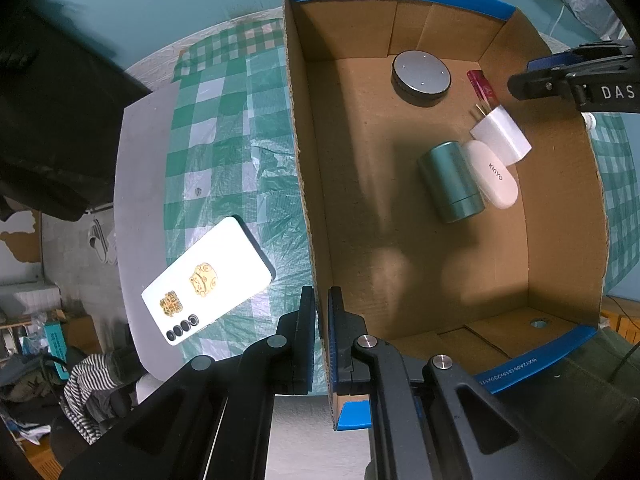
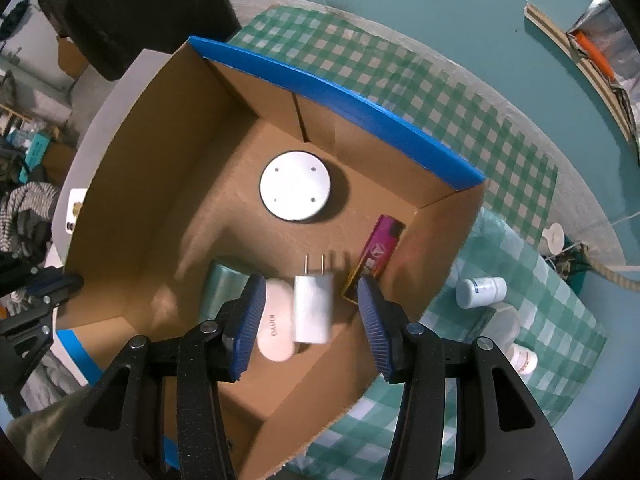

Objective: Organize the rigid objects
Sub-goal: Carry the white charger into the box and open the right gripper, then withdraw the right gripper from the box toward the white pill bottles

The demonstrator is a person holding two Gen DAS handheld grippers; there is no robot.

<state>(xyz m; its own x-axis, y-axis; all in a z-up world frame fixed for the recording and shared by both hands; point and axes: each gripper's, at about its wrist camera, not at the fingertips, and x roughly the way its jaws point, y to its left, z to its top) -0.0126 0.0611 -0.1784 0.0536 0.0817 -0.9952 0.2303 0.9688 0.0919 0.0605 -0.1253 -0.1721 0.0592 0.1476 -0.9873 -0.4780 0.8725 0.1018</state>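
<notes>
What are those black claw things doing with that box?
A person is tidying small things into a cardboard box. The left gripper is pinching the box's wall. The right gripper is open above a white charger, not gripping it. A round puck, a green can, a white case and a lighter lie inside. A phone lies outside on the cloth.

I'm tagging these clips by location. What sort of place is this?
Probably a lived-in home room, not a lab: a table with a checked cloth, clothes heaped beside it, slippers on the floor, and household bits in a cardboard box.
</notes>
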